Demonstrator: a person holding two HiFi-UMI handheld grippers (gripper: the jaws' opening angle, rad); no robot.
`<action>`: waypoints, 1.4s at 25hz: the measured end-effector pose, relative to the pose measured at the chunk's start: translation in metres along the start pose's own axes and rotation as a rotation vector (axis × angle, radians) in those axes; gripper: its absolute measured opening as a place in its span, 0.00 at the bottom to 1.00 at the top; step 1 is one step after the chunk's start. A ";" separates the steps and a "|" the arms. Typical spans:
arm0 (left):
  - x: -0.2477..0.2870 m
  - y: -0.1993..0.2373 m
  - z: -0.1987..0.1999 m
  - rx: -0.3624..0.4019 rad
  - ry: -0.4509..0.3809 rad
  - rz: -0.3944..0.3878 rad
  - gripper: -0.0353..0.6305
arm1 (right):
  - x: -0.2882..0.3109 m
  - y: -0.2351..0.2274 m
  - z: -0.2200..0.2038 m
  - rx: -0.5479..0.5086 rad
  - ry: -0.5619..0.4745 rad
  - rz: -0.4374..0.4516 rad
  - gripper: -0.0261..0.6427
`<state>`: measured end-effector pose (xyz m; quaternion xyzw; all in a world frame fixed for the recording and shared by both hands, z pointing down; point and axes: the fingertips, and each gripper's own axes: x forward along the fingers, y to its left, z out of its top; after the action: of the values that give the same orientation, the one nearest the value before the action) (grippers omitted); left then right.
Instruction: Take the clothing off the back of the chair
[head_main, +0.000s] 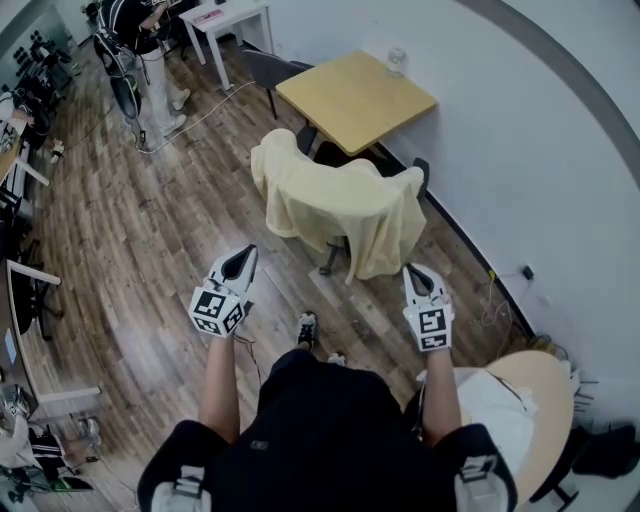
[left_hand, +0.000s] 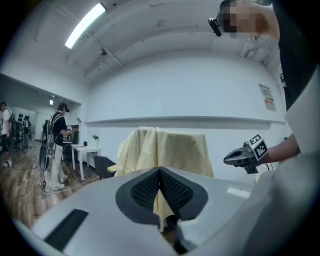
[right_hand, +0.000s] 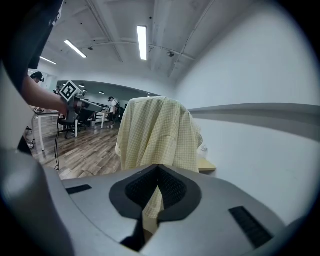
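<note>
A pale yellow checked garment (head_main: 335, 205) hangs draped over the back of a dark chair (head_main: 418, 172) beside a wooden table. It also fills the middle of the left gripper view (left_hand: 165, 150) and the right gripper view (right_hand: 157, 135). My left gripper (head_main: 240, 263) hovers short of the garment's left side, jaws shut and empty (left_hand: 160, 172). On the other side my right gripper (head_main: 420, 278) hangs just below the garment's right hem, also shut with nothing in it (right_hand: 158, 170). Neither gripper touches the cloth.
A light wooden table (head_main: 355, 95) stands behind the chair against the white wall. A person (head_main: 150, 50) stands at the far left near a white desk (head_main: 230, 20). A round table edge (head_main: 540, 400) lies at my right. Wood floor spreads to the left.
</note>
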<state>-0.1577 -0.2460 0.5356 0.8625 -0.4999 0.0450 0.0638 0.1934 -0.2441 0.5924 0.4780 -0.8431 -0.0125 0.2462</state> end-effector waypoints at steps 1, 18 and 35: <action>0.005 0.005 0.002 0.001 -0.002 -0.002 0.05 | 0.004 -0.004 0.002 0.001 -0.001 -0.007 0.03; 0.074 0.071 0.026 0.010 -0.054 -0.106 0.05 | 0.053 -0.070 0.047 -0.025 -0.002 -0.134 0.10; 0.141 0.136 0.023 0.122 0.005 -0.193 0.24 | 0.090 -0.101 0.063 -0.082 0.058 -0.278 0.25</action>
<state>-0.2059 -0.4374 0.5416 0.9089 -0.4106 0.0714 0.0164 0.2092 -0.3856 0.5470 0.5798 -0.7601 -0.0668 0.2857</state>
